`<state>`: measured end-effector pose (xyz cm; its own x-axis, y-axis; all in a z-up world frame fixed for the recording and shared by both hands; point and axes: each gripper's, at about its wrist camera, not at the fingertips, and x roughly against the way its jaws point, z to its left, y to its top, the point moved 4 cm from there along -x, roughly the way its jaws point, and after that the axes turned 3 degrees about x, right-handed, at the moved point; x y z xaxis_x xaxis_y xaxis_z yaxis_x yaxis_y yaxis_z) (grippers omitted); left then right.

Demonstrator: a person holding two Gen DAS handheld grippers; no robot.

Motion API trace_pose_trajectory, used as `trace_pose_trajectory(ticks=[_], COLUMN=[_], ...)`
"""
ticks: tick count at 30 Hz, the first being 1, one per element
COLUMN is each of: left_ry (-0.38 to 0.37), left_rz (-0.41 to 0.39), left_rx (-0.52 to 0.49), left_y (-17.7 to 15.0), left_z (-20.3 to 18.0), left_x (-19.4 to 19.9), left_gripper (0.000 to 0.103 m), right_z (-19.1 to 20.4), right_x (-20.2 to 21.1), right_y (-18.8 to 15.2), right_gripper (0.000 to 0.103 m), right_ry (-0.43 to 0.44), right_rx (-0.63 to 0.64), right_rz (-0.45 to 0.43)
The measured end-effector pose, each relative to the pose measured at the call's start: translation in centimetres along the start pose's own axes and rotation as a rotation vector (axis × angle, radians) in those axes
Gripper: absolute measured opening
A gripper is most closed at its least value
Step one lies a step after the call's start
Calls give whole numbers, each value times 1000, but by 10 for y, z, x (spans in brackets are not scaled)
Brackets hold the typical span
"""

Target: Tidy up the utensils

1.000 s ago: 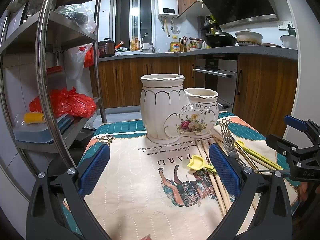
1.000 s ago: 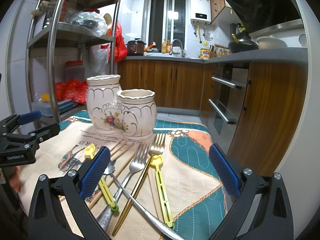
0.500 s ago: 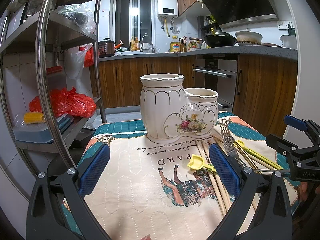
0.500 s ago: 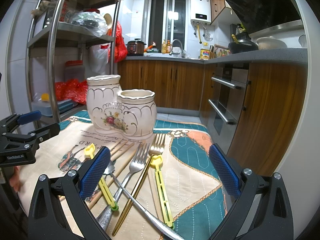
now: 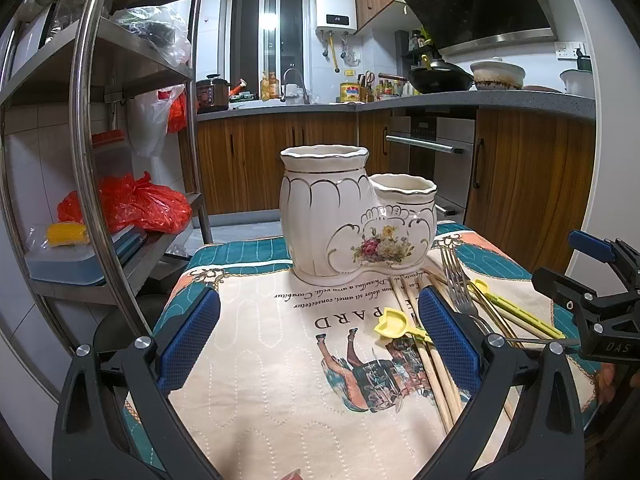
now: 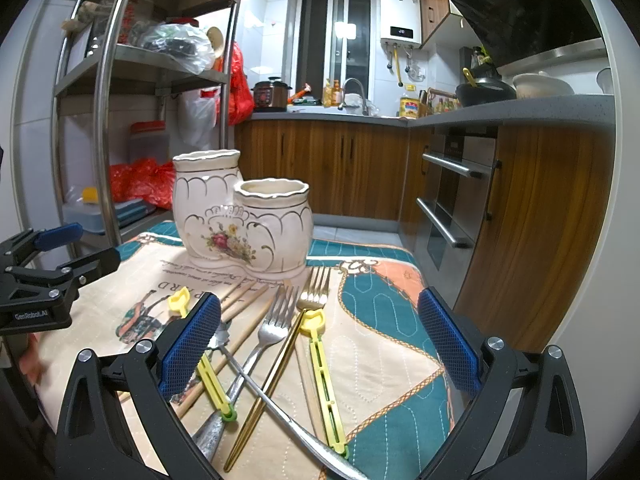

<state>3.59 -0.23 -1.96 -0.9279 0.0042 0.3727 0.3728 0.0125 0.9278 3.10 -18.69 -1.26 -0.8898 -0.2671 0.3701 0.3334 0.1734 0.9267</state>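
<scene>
A white ceramic double-pot utensil holder (image 5: 352, 220) (image 6: 240, 216) with gold trim and painted flowers stands on the patterned cloth (image 5: 280, 360). In front of it lie a silver fork (image 6: 276, 320), a gold fork (image 6: 312, 300), two yellow plastic utensils (image 6: 320, 356) (image 5: 394, 322), wooden chopsticks (image 5: 432, 364) and a long silver handle (image 6: 280, 412), crossed in a loose pile. My right gripper (image 6: 318, 344) hovers open over this pile. My left gripper (image 5: 318, 336) is open over bare cloth left of the pile, holding nothing.
A steel shelf rack (image 5: 84, 120) with red bags and boxes stands close on the left. Wooden kitchen cabinets (image 6: 352, 168) and an oven (image 6: 452, 200) lie beyond the table's far and right edges. Each gripper shows at the side of the other's view.
</scene>
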Motion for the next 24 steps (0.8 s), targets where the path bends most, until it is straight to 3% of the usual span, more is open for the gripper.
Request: trace_pose_trajectory(ticks=[24], left_ry=[12], left_rz=[69], left_rx=[34], left_y=[-4], left_z=[3], left_x=[-10], left_gripper=[98], right_z=[-7], right_x=[0], right_y=[1], right_gripper=[98], right_ry=[10], right_rx=[-43], right_rz=[0])
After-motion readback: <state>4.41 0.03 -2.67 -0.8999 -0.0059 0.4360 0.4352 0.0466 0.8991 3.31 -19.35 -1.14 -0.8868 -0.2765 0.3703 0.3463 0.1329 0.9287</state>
